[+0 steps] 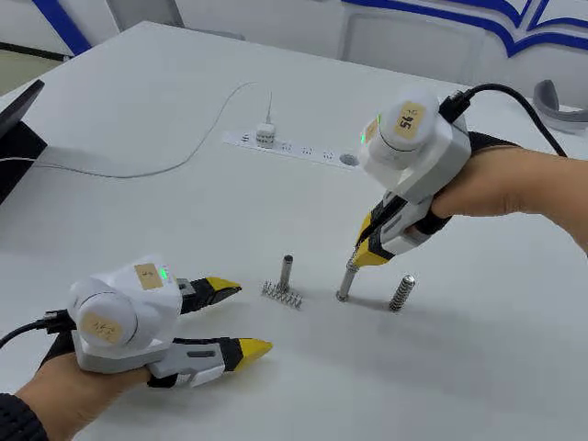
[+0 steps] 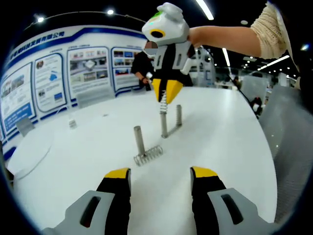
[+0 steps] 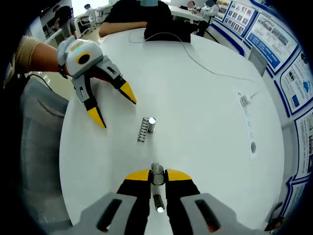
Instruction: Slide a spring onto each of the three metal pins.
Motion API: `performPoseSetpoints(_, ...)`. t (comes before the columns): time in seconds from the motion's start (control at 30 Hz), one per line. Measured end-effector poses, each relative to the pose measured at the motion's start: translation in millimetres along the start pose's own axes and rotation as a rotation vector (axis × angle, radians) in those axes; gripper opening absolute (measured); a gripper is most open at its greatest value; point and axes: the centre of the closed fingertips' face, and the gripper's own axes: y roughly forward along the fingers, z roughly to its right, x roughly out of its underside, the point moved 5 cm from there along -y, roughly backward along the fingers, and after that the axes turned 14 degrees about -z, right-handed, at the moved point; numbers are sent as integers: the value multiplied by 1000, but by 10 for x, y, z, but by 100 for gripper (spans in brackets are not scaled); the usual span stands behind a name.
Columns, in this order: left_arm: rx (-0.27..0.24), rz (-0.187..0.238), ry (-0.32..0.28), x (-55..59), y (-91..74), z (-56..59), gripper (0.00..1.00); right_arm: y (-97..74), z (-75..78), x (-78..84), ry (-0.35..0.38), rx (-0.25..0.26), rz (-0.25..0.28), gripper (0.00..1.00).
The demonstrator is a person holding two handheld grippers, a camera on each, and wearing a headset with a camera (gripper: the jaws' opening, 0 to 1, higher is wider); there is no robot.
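1. My right claw (image 1: 363,257) is clamped on a small coiled steel spring (image 2: 164,102), held directly over the middle grey metal pin (image 1: 344,287) with its lower end at the pin's top.
2. My left claw (image 1: 237,317) rests on the white table (image 1: 165,211) – jaws apart.
3. A second spring (image 1: 282,295) lies at the foot of the bare pin (image 1: 287,269); the third pin (image 1: 409,279) carries a third spring (image 1: 400,296).

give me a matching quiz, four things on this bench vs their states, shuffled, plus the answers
1 left tool
2 right tool
3 loose spring
4 rightmost pin, head view

a shut on a spring over the middle pin
b lying on the table beside the bare pin
c open, holding nothing
d carries a fitted spring

Pairs: 1-c, 2-a, 3-b, 4-d
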Motion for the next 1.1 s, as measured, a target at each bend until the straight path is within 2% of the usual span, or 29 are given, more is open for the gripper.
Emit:
performPoseSetpoints(0.63,3,-8,-6,11,13,5,48,269,-27,-27,-4,-25,-93,12)
performPoseSetpoints(1.1,5,-12,-7,22,10,-4,48,471,-30,-28,18,-44,-103,12)
